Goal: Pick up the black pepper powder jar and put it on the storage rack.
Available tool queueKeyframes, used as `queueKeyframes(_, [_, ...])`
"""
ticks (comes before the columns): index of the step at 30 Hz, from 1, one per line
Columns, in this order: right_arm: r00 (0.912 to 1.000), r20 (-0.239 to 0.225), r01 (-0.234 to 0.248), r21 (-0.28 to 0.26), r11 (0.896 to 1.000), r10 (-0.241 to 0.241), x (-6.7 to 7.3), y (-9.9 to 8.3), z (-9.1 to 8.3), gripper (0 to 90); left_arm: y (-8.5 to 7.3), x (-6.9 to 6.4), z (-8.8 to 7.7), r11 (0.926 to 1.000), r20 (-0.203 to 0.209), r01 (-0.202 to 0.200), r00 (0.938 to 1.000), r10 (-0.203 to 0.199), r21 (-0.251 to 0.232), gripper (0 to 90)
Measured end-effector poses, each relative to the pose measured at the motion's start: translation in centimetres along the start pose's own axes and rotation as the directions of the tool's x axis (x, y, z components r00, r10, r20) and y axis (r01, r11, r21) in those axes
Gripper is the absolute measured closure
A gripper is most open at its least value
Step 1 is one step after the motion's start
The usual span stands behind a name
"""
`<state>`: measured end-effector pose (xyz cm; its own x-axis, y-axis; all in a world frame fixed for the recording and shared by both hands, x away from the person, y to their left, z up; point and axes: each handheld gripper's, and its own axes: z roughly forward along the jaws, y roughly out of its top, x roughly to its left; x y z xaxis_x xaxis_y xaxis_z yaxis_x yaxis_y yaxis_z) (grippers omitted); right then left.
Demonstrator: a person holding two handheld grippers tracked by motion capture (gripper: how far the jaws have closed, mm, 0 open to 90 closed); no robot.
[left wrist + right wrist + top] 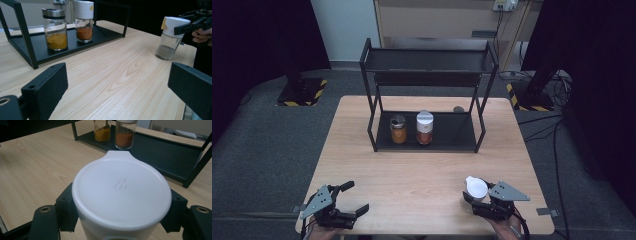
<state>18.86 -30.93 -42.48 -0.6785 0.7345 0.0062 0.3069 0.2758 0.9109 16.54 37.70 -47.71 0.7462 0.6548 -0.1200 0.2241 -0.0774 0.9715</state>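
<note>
Two tongs, one in each of my hands, entered from the grip outward.

Item 1: right tongs (480,196), clenched on the white cap of a spice jar (475,191); the black pads press on opposite sides of the cap. Seen from the left tongs' camera, the jar (171,37) stands on the worktop near its front right corner, slightly tilted, with a shallow layer of grey-brown powder at the bottom.

Item 2: left tongs (353,199), released, holding nothing, over the front left of the worktop (422,170), well apart from the jar.

Handling note, by my judgement: clear body, probably glass, so stiff, smooth and breakable if dropped or knocked against metal. Nearly empty, so light, with most of its weight in the cap and glass. The cap is a hard, slick plastic with a small spout lip (119,155) on the far side; my hold sits across the cap's round flanks, clear of that lip, which seems the right place. If the cap is only a push fit, a hold lower on the body would be safer.

Item 3: black two-tier rack (428,75) at the back of the worktop. Lower shelf carries a steel-lidded jar (398,129) of yellow powder and, just beside it, a white-capped jar (424,128) of orange-red powder. Free shelf room lies to their right.
</note>
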Motion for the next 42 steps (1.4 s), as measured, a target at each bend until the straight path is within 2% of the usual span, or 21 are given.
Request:
queueKeyframes(18, [1.0,-0.002,0.01,0.011,1.0,-0.01,0.1,0.4,0.0,31.0,0.0,0.0,0.0,1.0,0.0,0.0,1.0,0.0,0.0,2.0])
queueKeyframes(32, [0.9997,-0.022,0.008,0.018,1.0,-0.008,-0.1,0.9,0.0,31.0,0.0,0.0,0.0,1.0,-0.002,0.0,1.0,0.0,0.002,2.0])
queueKeyframes(42, [0.9995,-0.018,0.026,-0.001,1.0,-0.026,-0.1,1.6,0.1,31.0,0.0,-0.1,0.1,1.0,-0.005,0.0,1.0,0.0,0.002,2.0])
